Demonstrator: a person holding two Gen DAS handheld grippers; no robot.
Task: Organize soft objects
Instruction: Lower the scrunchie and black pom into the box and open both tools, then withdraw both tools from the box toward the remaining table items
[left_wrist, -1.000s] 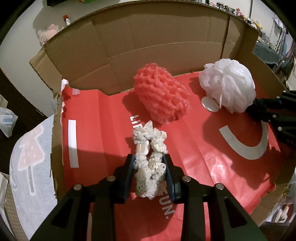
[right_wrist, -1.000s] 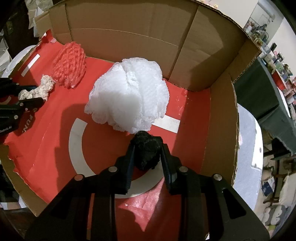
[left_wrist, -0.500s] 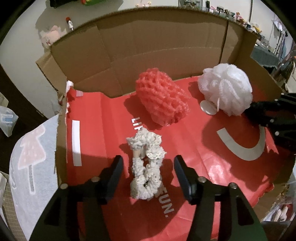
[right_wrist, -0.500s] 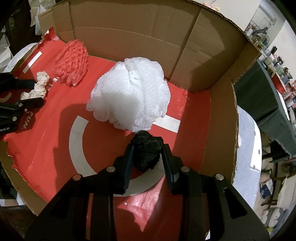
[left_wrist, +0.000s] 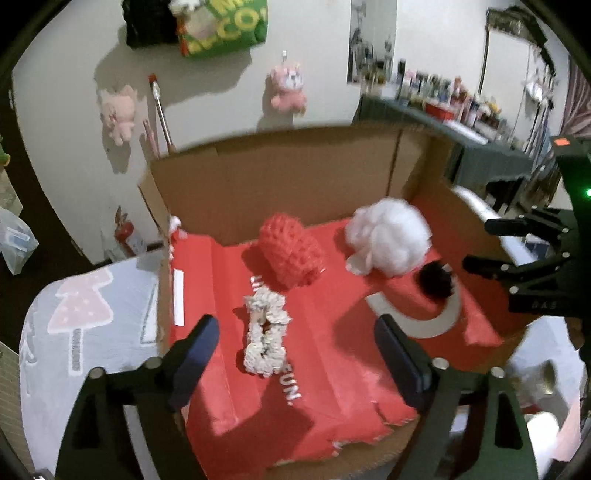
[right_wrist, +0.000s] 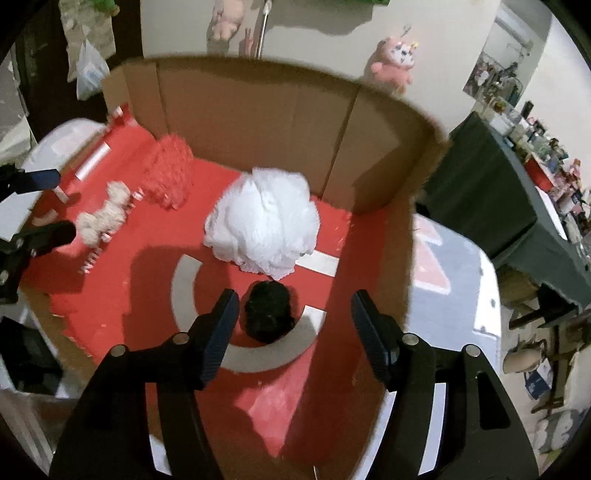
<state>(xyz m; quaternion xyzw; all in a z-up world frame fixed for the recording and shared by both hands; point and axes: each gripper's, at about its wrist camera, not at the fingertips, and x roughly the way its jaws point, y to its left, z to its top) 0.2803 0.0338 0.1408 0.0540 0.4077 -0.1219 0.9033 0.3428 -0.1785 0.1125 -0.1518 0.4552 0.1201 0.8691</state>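
The left hand-held gripper (left_wrist: 295, 354) is held above the near edge of the open brown cardboard box with the red printed lining (left_wrist: 280, 173), tilted downward, its jaws spread wide and nothing gripped. The cream crocheted scrunchie (left_wrist: 265, 332) is seen lying on the red lining, between the fingers' lines of sight but apart from them. Just beyond it, the coral-red foam net ball (left_wrist: 291, 254) is placed near the back wall. The right hand-held gripper (right_wrist: 291, 325) is likewise raised and angled down, jaws released. The small black fluffy scrunchie (right_wrist: 267, 312) lies on the grey ring print, free of both fingers. The white mesh bath pouf (right_wrist: 264, 229) rests just behind it.
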